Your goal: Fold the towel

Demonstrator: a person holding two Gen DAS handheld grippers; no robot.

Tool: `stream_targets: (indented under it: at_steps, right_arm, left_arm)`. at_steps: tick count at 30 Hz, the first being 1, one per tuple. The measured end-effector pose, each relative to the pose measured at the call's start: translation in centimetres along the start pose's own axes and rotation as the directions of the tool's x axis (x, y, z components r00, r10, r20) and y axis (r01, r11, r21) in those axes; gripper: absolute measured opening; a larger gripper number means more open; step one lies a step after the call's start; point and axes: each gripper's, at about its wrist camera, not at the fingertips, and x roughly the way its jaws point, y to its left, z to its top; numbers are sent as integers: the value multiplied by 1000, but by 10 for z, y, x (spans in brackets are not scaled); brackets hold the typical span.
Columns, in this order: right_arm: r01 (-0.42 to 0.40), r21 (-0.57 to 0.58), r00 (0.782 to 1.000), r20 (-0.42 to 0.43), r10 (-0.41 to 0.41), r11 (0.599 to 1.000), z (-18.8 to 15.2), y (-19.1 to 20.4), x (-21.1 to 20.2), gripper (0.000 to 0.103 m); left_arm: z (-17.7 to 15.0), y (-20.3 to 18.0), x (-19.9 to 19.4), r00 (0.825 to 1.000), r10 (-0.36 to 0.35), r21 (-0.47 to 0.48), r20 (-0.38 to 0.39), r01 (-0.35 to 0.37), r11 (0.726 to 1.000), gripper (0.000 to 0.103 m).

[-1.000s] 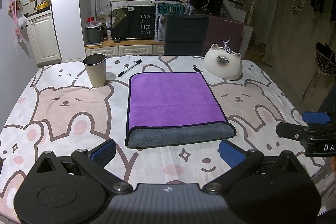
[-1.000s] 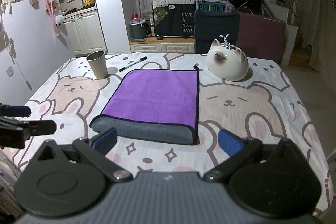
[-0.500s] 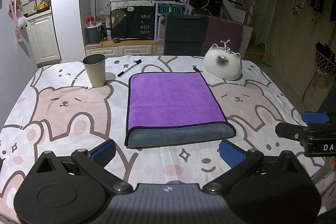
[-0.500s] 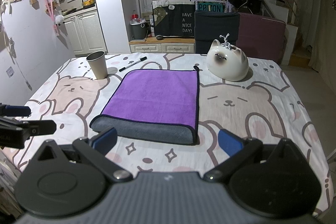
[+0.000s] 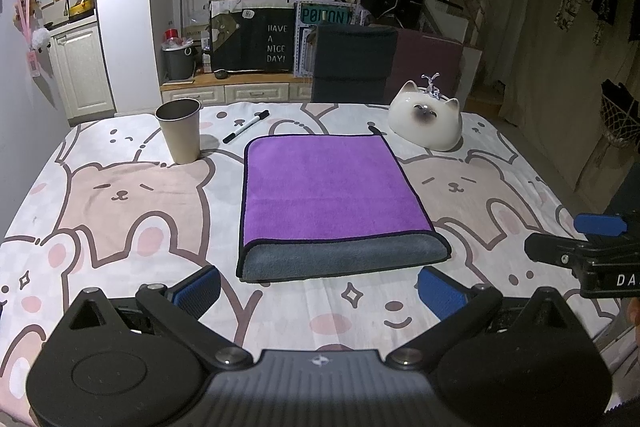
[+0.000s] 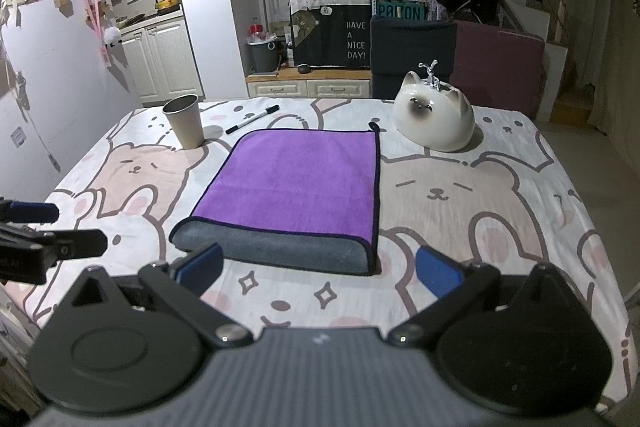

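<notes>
Lying mid-frame, the towel point(image 5: 334, 187) looks folded once; another fold may remain, left gripper point(image 5: 320, 289) and right gripper point(image 6: 318, 273) both spread, empty.

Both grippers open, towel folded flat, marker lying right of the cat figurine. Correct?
Not quite. In the left wrist view the marker lies left of the cat figurine, between it and the cup. The rest holds: left gripper and right gripper open, towel folded flat.

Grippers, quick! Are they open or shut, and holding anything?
Left gripper: jaws open, holding nothing.
Right gripper: jaws open, holding nothing.
</notes>
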Motion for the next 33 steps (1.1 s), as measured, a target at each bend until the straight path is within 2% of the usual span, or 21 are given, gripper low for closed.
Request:
stream_targets:
  at_steps: [11,24,33]
  right_arm:
    - [-31,28,999,8,31,999,0,-6,11,103]
    - [-28,49,1000,-6,29,998,7,-14,34,103]
    - [-30,28,999,-23,31,999,12,-20,55,103]
  left_arm:
    - [2,22,21,1000,-16,-44,8,16,999,103]
    - [8,41,58,1000,-22,-64,-22,21,998,103]
    - [12,43,83,999,-52,-18,-6,52,998,103]
